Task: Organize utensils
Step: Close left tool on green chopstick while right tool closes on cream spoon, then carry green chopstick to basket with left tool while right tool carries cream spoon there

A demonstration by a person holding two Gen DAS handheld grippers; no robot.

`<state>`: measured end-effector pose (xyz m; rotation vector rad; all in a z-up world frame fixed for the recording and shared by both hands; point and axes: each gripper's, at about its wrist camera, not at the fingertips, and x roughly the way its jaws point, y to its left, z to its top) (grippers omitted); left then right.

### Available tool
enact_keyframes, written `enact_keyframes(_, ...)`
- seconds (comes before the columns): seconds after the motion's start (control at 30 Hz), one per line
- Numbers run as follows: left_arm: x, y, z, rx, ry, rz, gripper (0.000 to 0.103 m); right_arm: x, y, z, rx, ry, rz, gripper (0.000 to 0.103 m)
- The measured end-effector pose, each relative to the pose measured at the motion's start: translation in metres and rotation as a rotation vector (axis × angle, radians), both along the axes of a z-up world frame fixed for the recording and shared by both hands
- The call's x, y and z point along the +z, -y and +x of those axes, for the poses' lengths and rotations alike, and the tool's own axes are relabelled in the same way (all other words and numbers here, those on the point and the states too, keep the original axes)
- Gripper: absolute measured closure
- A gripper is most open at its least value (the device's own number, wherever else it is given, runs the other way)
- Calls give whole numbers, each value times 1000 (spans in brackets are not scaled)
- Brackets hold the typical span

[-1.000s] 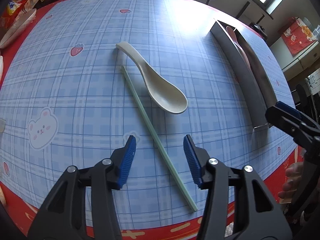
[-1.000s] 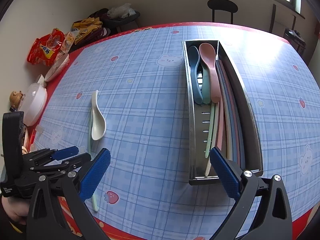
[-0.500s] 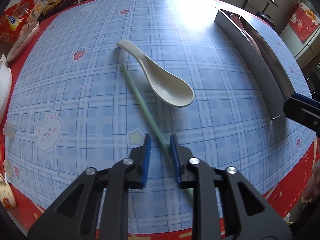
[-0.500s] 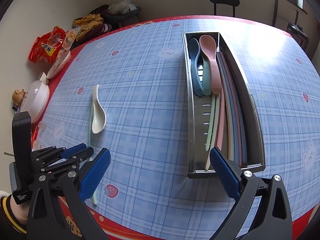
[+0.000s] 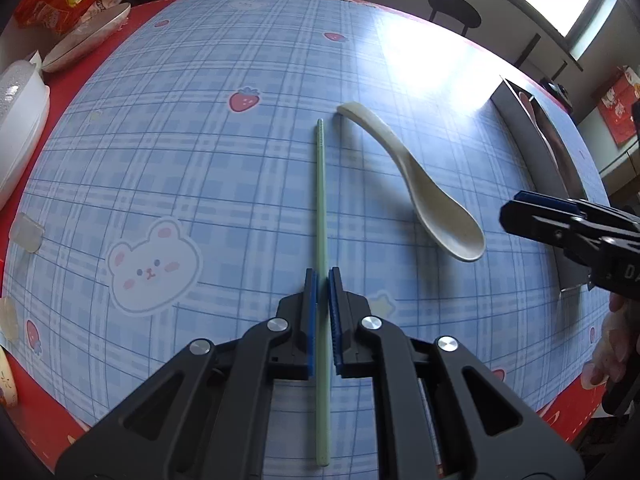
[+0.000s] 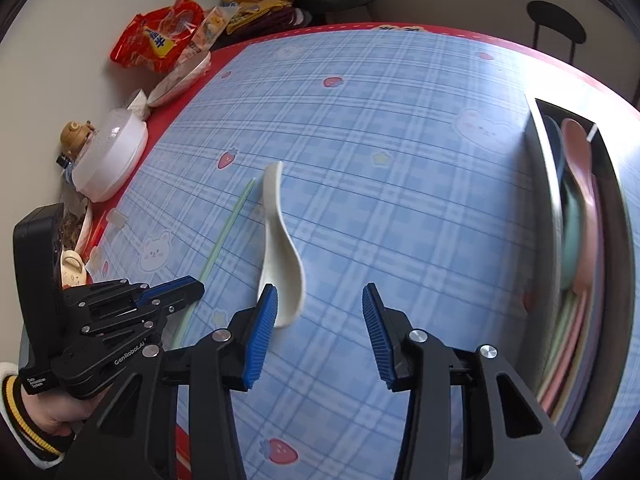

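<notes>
Left gripper [image 5: 322, 280] pinches a green chopstick [image 5: 321, 200] pointing to 12 o'clock; so thin, it may pivot or slip; right gripper [image 6: 318, 308] spread wide, empty.

Chopstick [image 5: 321, 216] runs near-to-far on tablecloth [image 5: 200, 160], near part btwn fingers of left gripper [image 5: 322, 280]. Spoon [image 5: 416, 184] lies just right of it, handle far, bowl near-right, not touching. Tray [image 6: 548, 216] w/ utensils inside sits well right, along right edge. Right gripper [image 6: 318, 304] is near side, btwn spoon & tray. Lidded bowl [image 6: 108, 160] & snack bags [image 6: 160, 40] far left.
</notes>
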<state>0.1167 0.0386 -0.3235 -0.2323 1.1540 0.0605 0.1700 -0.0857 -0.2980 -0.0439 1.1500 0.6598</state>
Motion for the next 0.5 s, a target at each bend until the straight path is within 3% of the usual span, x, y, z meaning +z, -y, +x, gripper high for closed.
enact_keyframes(0.27,0,-29,13,44,24,-55,92,-22,-43,37,15,-68,-7,70)
enact_keyframes(0.5,-1,-42,17,47,41,-96,92,-25,-63,43,65,-95,30,83)
